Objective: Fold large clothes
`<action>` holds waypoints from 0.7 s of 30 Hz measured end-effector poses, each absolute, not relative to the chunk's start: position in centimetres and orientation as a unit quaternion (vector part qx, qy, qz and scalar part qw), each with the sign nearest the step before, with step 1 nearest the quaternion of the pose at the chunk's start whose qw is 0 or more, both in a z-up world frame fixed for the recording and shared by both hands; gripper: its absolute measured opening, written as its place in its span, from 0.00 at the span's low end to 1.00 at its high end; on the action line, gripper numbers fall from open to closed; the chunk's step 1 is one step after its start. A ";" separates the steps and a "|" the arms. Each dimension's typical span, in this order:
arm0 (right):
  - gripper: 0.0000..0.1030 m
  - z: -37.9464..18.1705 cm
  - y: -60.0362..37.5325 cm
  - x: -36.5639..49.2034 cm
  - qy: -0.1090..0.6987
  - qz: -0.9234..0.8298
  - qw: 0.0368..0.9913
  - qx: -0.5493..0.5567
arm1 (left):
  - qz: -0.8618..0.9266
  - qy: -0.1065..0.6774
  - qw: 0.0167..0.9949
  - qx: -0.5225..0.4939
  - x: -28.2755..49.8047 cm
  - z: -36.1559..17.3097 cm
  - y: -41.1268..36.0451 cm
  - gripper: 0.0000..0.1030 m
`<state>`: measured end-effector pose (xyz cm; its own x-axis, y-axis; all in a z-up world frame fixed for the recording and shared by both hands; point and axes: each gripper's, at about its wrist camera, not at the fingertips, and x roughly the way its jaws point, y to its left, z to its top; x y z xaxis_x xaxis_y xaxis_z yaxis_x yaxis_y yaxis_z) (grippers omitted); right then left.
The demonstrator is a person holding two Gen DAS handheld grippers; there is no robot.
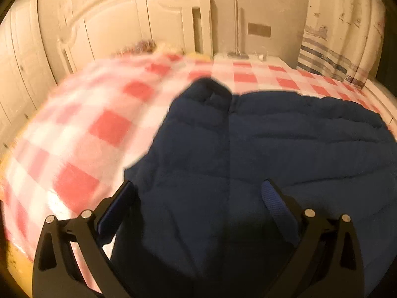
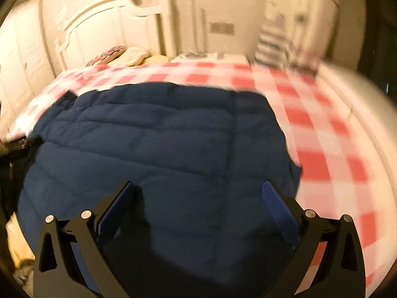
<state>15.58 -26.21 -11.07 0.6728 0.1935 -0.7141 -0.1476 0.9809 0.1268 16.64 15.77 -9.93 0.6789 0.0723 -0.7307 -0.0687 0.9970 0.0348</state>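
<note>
A large navy quilted jacket (image 1: pixel 260 144) lies spread flat on a bed with a red and white checked cover (image 1: pixel 82 124). A sleeve or collar part (image 1: pixel 208 92) sticks up at its far left edge. My left gripper (image 1: pixel 198 193) is open and empty, hovering over the jacket's near left part. In the right wrist view the jacket (image 2: pixel 161 136) fills the middle. My right gripper (image 2: pixel 198 193) is open and empty above its near right part, close to the jacket's right edge (image 2: pixel 292 166). Both views are blurred.
A white headboard (image 1: pixel 139 24) and pillows (image 2: pixel 124 55) stand at the far end of the bed. A white nightstand (image 1: pixel 250 58) and a striped curtain (image 1: pixel 332 49) are at the far right. The checked cover (image 2: pixel 322 149) extends right of the jacket.
</note>
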 end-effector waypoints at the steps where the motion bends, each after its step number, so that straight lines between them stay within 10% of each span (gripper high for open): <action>1: 0.95 -11.6 -27.0 15.8 0.394 0.110 0.911 0.056 | 0.033 0.401 0.915 -0.009 16.7 -10.1 16.2 0.98; 21: 0.95 -7.7 -21.7 12.0 0.335 0.144 0.931 -0.002 | -0.006 0.343 0.939 0.016 12.0 -6.6 11.1 0.98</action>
